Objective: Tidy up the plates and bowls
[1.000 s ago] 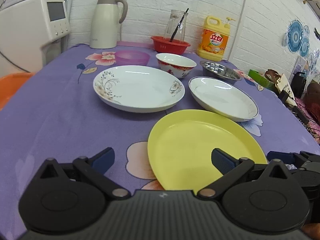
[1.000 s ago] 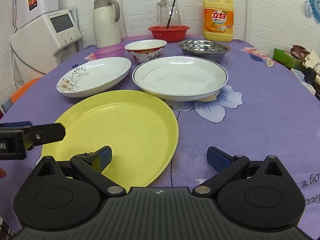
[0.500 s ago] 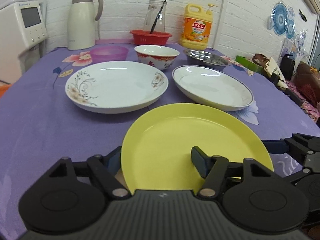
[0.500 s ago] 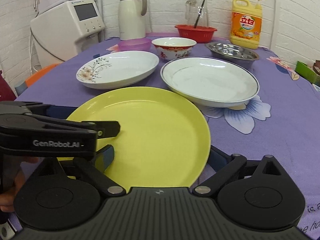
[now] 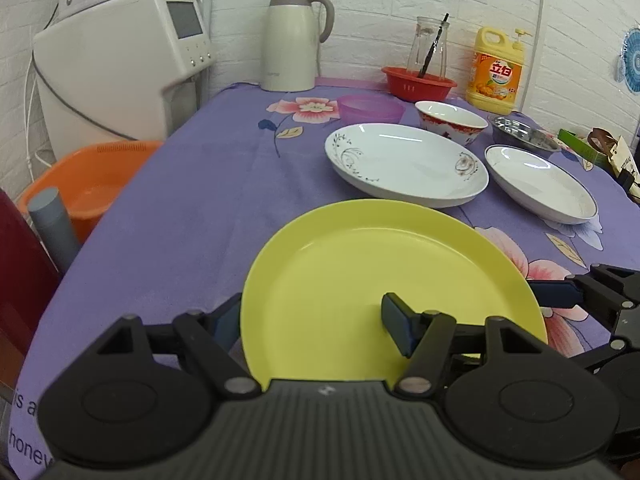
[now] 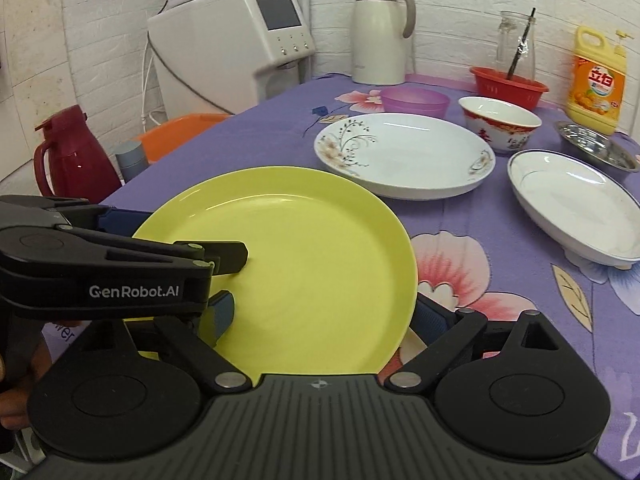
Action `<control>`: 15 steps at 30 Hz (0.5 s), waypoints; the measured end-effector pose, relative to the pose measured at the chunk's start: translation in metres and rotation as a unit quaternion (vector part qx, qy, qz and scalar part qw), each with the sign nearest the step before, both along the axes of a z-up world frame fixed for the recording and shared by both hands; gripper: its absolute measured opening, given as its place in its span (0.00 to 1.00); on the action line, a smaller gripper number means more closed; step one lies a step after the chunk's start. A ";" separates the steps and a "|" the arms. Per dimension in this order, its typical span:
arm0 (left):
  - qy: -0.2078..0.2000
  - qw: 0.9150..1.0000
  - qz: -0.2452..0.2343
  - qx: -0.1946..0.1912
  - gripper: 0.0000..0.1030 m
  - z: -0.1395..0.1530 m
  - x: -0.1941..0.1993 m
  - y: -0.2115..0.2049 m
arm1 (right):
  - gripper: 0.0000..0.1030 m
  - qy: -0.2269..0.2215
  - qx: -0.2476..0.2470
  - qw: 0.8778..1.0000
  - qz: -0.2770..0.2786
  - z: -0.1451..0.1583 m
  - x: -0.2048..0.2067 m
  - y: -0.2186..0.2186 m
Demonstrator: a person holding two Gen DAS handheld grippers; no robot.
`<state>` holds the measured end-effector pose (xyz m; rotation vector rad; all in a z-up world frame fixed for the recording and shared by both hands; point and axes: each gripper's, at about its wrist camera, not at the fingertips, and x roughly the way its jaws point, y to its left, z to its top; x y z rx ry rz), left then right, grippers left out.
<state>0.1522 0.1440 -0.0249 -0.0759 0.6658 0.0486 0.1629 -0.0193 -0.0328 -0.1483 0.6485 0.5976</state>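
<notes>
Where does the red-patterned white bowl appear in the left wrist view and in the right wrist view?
Left wrist view: the red-patterned bowl is upper right of centre, behind the floral plate.
Right wrist view: the bowl is upper right, also behind the floral plate.
Shared landmark: the yellow detergent bottle by the wall.

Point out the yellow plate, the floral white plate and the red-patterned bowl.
yellow plate [image 5: 360, 272]: left wrist view, on its flat centre.
floral white plate [image 6: 408, 156]: right wrist view, on its inner well.
red-patterned bowl [image 6: 500, 130]: right wrist view, on its outer wall.
</notes>
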 end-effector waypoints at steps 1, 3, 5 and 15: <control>0.000 1.000 -0.003 -0.003 0.63 -0.002 0.002 0.000 | 1.00 0.001 -0.003 1.000 0.001 0.000 -0.001 0.001; 0.000 1.000 -0.013 -0.011 0.63 -0.006 0.006 -0.003 | 1.00 -0.001 -0.010 1.000 -0.006 0.000 -0.002 0.001; 0.002 1.000 -0.025 -0.016 0.63 -0.011 0.011 -0.009 | 1.00 -0.002 -0.020 1.000 -0.019 -0.001 -0.001 -0.002; -0.047 0.998 -0.030 -0.035 0.97 0.018 0.019 0.025 | 1.00 0.008 0.007 1.000 -0.024 0.015 0.015 -0.033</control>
